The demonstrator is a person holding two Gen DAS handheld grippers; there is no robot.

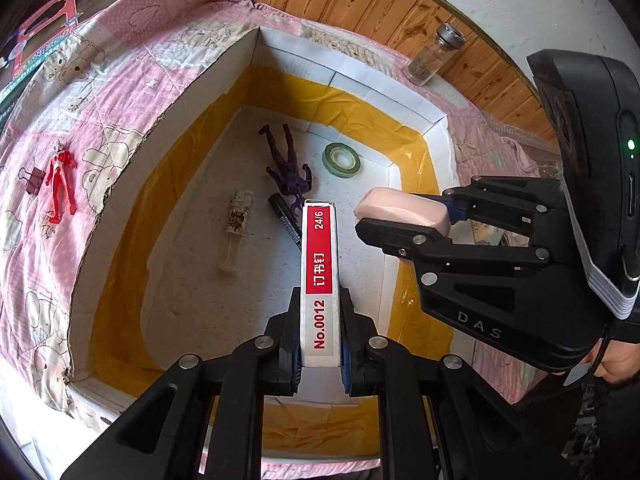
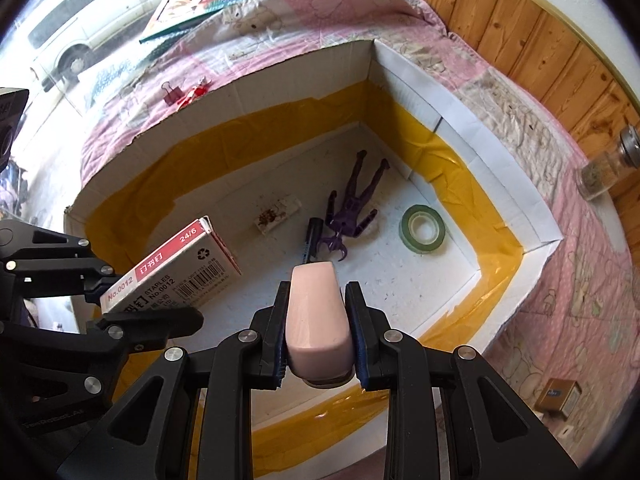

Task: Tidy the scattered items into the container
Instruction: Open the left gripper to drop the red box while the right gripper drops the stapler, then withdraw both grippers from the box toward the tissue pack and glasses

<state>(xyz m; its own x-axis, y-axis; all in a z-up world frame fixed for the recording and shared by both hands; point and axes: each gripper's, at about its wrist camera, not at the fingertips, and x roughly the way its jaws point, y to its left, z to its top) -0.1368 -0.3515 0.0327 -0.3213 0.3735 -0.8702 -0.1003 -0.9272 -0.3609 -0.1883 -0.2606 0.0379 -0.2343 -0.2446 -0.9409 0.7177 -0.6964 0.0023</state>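
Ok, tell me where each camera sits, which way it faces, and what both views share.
Left wrist: rides the left claw, looking down into the box; it grips the staple box. The right claw, holding the pink block, shows at right.
Right wrist: rides the right claw, looking down into the same box; the left claw shows at left.
Shared: purple figure, green tape roll, marker, red figure outside.

Daylight is pouring in bright from the window (image 2: 76,28), washing that corner out; glare is shining off the yellow tape (image 2: 472,308), and fisheye bending is darkening every edge.
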